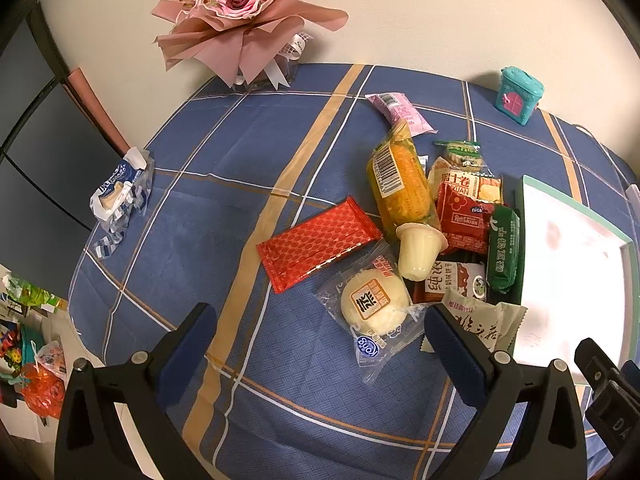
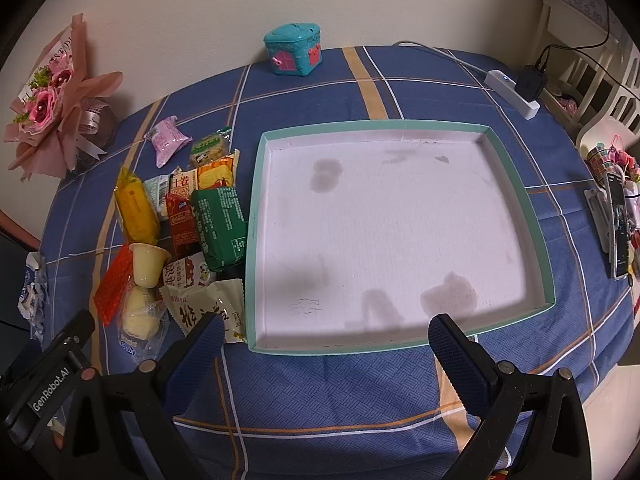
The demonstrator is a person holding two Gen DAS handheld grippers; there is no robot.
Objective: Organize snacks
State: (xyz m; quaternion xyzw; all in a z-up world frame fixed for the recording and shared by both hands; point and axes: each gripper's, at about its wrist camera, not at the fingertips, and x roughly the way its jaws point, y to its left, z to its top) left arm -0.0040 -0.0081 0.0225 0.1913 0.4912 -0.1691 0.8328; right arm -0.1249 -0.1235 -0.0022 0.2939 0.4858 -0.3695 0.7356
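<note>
A pile of snacks lies on the blue plaid tablecloth (image 1: 280, 360): a red packet (image 1: 318, 242), a white bun in clear wrap (image 1: 374, 306), a yellow corn pack (image 1: 400, 184), a jelly cup (image 1: 418, 250), a green biscuit pack (image 1: 504, 254) and a pink packet (image 1: 400, 112). The pile also shows in the right wrist view (image 2: 180, 232), just left of a white tray with a teal rim (image 2: 520, 200). The tray holds nothing. My left gripper (image 1: 320, 332) is open, just short of the bun. My right gripper (image 2: 326, 340) is open at the tray's near edge.
A pink bouquet (image 1: 240, 12) stands at the back left. A teal toy box (image 2: 294, 54) sits at the back. A torn blue-white wrapper (image 1: 120, 196) lies at the table's left edge. A white power strip (image 2: 514, 94) and a phone (image 2: 618, 220) are on the right.
</note>
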